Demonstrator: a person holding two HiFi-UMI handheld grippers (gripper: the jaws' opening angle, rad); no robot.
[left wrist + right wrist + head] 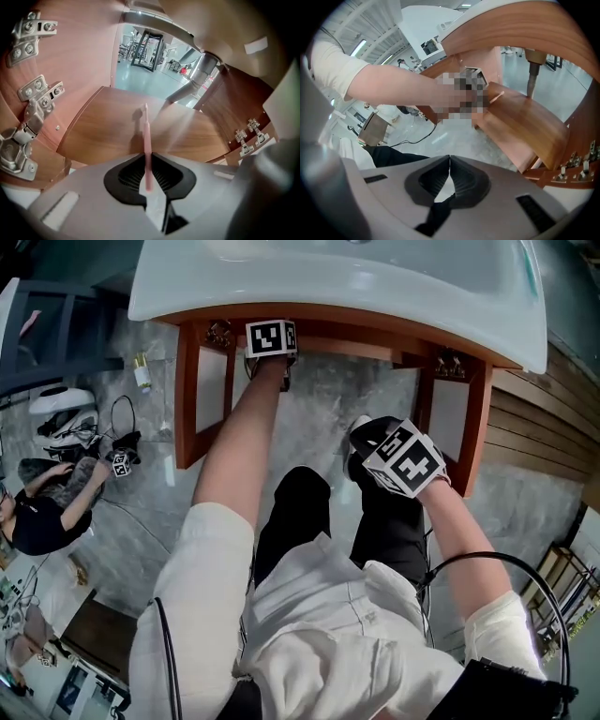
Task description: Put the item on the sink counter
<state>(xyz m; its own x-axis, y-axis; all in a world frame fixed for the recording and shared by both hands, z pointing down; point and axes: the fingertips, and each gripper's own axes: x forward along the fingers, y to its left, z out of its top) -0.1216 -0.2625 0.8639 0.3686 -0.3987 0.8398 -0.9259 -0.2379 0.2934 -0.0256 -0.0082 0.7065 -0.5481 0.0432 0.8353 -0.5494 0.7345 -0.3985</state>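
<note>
a mock bathroom set up inside a large lab hall: a white sink (375, 296) on a wooden cabinet (187, 395), a grey stone-look floor (319, 409), loose cables (120, 423), and a bright open hall (140, 75) behind the cabinet.

- Sink counter (328, 287): glossy white.
- Cabinet (187, 399): reddish-brown wood, with fine streaked grain on its shelf (108, 131).
- Marker cubes (271, 337): black squares on white.
- Thin stick (147, 140): pale pink.
- Left gripper (148, 164): grey shell, black ribbed pads (132, 174).
- Hinges (35, 93): silvery metal.
- Floor (319, 418): mottled grey, marble-like.
- Sleeves (216, 559): white.
- Trousers (291, 512): black.
</note>
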